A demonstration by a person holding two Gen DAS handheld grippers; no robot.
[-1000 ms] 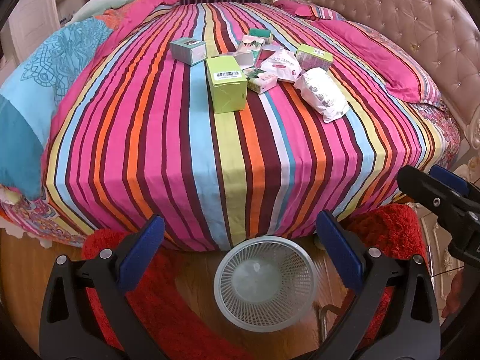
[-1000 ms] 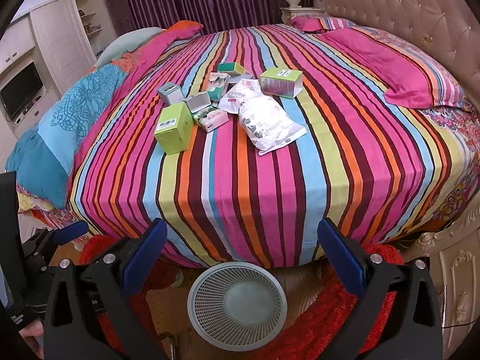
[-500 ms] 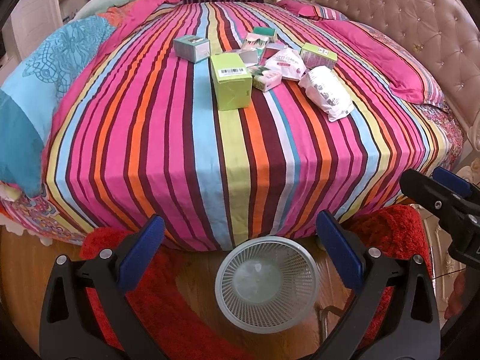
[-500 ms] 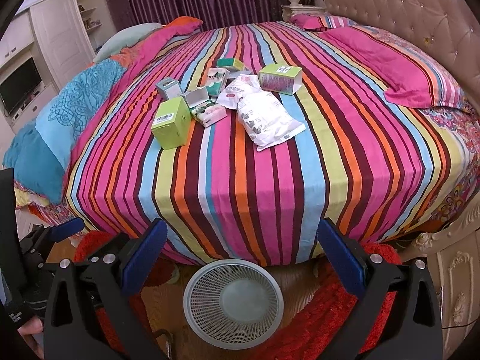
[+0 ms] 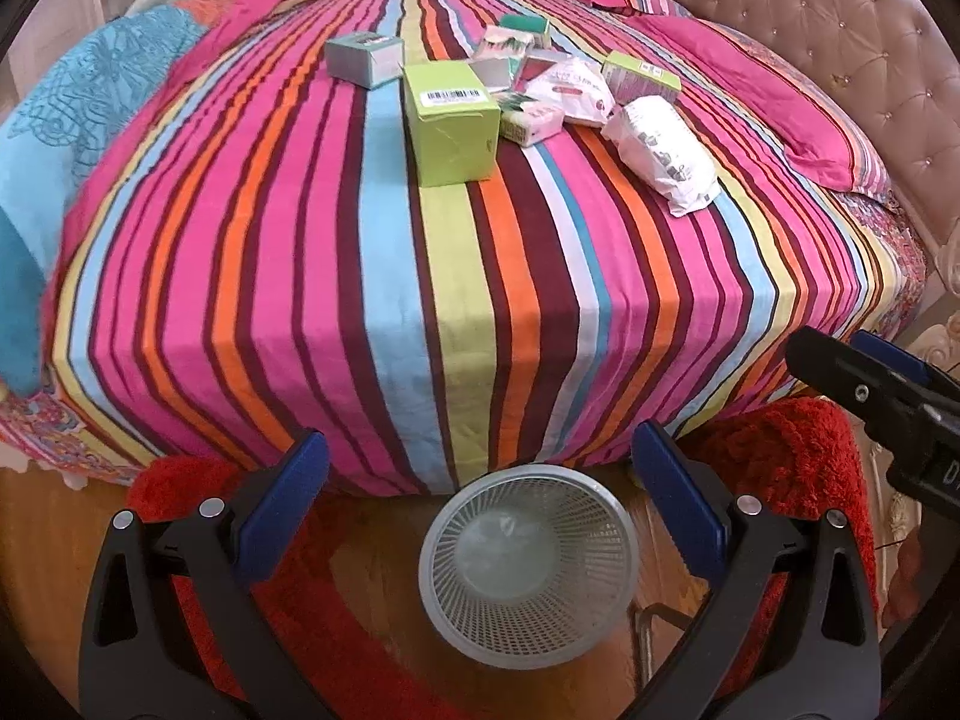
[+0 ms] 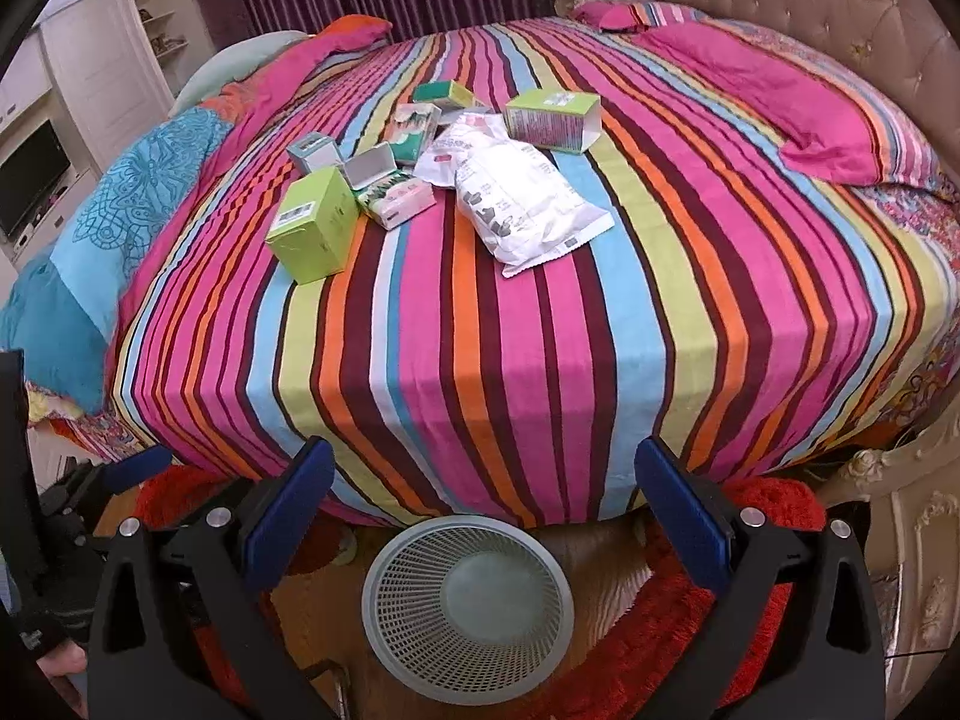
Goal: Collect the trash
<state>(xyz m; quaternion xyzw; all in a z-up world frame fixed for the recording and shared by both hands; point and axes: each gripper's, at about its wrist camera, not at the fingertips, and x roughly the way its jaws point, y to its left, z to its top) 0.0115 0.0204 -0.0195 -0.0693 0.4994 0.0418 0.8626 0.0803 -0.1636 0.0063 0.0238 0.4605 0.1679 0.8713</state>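
The lime-green carton [image 5: 451, 120] shows a white barcode label; print on the white pouch [image 6: 522, 204] is too small to read. This trash lies on the striped bedspread [image 5: 420, 312], nearer than a second ago — both views have closed in. Left gripper [image 5: 480, 492] and right gripper [image 6: 483, 495] gape wide, empty, above the mesh wastebasket [image 6: 468, 606].

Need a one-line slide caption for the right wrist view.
Open right gripper above empty mesh basket, facing boxes and wrappers on striped bed.

text: none legible | green box [image 5: 451, 120]: barcode label, digits unreadable
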